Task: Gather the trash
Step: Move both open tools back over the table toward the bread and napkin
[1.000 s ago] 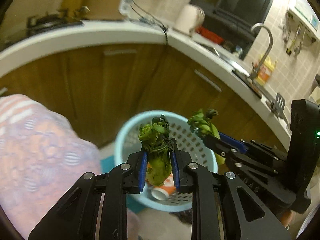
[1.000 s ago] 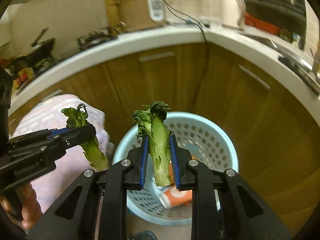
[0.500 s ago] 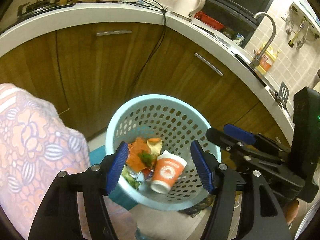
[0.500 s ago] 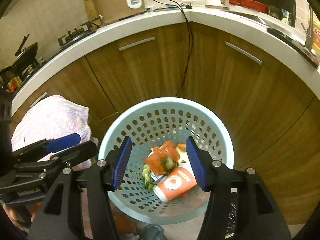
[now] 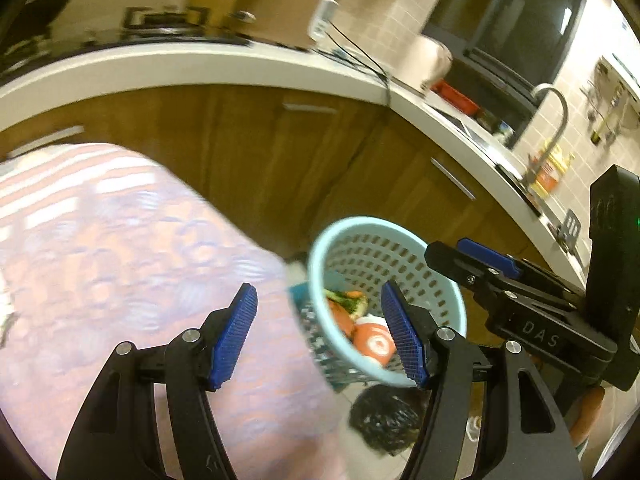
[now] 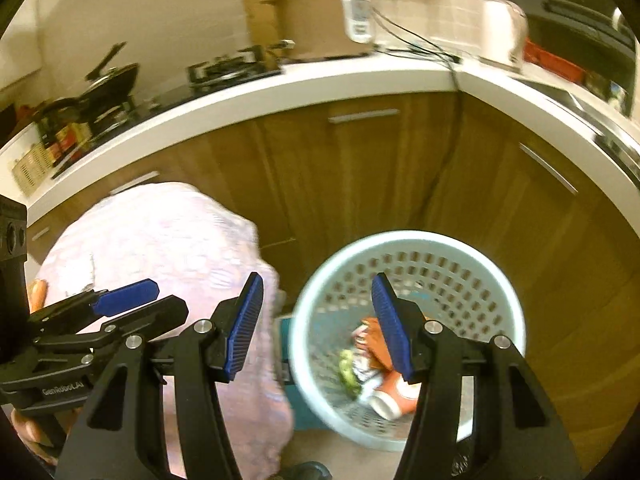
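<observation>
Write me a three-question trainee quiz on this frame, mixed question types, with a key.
1. True or false: the left gripper is clamped on a vegetable stalk.
2. Multiple choice: the orange paper cup lies
A) on the counter
B) inside the light blue basket
C) between the right gripper's fingers
3. Short answer: what patterned thing sits left of the basket in the right wrist view?

Key
1. False. Both grippers stand open with nothing between their blue pads.
2. B. It lies on its side among the food scraps at the basket's bottom.
3. A pink floral cloth, draped over something the frames do not show.
</observation>
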`<state>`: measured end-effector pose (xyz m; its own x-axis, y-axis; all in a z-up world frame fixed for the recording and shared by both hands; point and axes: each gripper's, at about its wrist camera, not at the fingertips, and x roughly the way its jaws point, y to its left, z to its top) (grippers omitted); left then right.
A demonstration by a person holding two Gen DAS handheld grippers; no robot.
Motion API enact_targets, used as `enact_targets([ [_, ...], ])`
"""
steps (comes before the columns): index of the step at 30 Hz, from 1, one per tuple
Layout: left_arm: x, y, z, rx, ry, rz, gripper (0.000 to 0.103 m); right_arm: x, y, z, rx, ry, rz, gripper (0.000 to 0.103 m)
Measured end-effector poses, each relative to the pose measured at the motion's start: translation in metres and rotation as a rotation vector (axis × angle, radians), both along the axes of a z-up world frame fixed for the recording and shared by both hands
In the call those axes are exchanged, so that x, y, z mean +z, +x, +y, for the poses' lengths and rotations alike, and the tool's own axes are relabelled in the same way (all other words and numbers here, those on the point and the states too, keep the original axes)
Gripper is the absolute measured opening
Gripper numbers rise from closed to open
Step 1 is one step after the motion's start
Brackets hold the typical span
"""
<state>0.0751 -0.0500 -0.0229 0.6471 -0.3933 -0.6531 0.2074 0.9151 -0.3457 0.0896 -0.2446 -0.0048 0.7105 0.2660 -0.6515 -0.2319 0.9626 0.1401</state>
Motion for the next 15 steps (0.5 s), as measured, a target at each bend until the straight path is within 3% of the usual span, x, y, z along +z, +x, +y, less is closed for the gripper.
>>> enact_targets([
  [13,0.024,-0.063,0.134,0.322,0.027,-0.058,0.063,0.013,-0.02,0.121,0.202,-0.024,-0.047,0.053],
  [15,0.026,-0.072,0.155,0.376,0.035,-0.061,0.068,0.012,-0.023,0.138,0.232,-0.033,-0.047,0.053],
])
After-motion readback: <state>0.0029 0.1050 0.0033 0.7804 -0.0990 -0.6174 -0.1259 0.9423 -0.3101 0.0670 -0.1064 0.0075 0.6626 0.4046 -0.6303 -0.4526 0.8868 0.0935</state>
